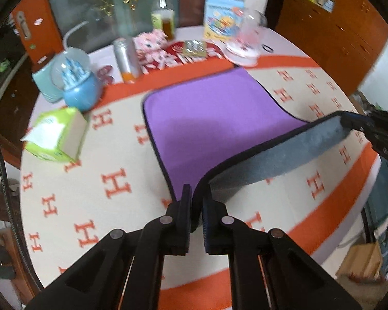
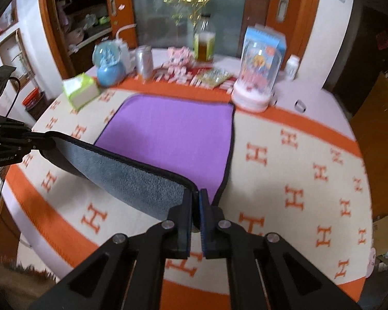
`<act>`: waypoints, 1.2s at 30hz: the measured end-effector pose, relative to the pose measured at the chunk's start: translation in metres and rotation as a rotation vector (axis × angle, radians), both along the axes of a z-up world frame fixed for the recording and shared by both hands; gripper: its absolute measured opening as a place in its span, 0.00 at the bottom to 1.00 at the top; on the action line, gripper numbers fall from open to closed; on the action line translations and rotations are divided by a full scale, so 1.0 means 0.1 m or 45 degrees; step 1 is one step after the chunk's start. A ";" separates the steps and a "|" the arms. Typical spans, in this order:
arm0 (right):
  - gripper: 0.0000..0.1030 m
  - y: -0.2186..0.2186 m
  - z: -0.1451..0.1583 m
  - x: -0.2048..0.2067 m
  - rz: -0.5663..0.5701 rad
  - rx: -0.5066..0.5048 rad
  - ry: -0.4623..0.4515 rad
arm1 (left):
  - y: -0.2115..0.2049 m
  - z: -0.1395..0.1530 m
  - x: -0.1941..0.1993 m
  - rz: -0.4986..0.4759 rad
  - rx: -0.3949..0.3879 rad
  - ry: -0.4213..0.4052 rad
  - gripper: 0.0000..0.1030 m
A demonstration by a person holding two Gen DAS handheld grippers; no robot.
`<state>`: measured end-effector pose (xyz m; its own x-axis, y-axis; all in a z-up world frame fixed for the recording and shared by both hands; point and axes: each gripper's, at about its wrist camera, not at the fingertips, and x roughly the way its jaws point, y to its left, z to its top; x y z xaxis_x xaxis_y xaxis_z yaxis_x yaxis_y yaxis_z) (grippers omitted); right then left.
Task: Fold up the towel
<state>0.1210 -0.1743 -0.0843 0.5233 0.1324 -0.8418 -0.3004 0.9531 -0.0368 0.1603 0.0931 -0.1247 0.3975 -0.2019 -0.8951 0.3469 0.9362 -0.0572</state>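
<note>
A towel, purple on top (image 1: pixel 209 118) and grey underneath (image 1: pixel 279 155), with dark trim, lies on a round table covered by a cream and orange H-pattern cloth (image 1: pixel 90 175). My left gripper (image 1: pixel 196 193) is shut on the towel's near left corner. My right gripper (image 2: pixel 196 196) is shut on the near right corner; it shows at the right of the left wrist view (image 1: pixel 354 121). The near edge is lifted off the table between the two grippers, grey side (image 2: pixel 132 178) facing me. The far part of the purple side (image 2: pixel 168 134) lies flat.
Along the table's far side stand a green tissue box (image 1: pixel 57 134), a blue snow globe (image 1: pixel 77 82), a silver can (image 1: pixel 125 59), a pink plush toy (image 1: pixel 150 44), a bottle (image 1: pixel 165 15), a glass dome ornament (image 1: pixel 248 41) and a blue box (image 1: pixel 219 18). Orange cabinets stand behind.
</note>
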 end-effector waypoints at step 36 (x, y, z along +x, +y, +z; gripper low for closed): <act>0.05 0.06 -1.16 2.38 -0.163 -0.001 0.091 | -0.22 -1.14 2.17 0.415 0.198 0.052 0.05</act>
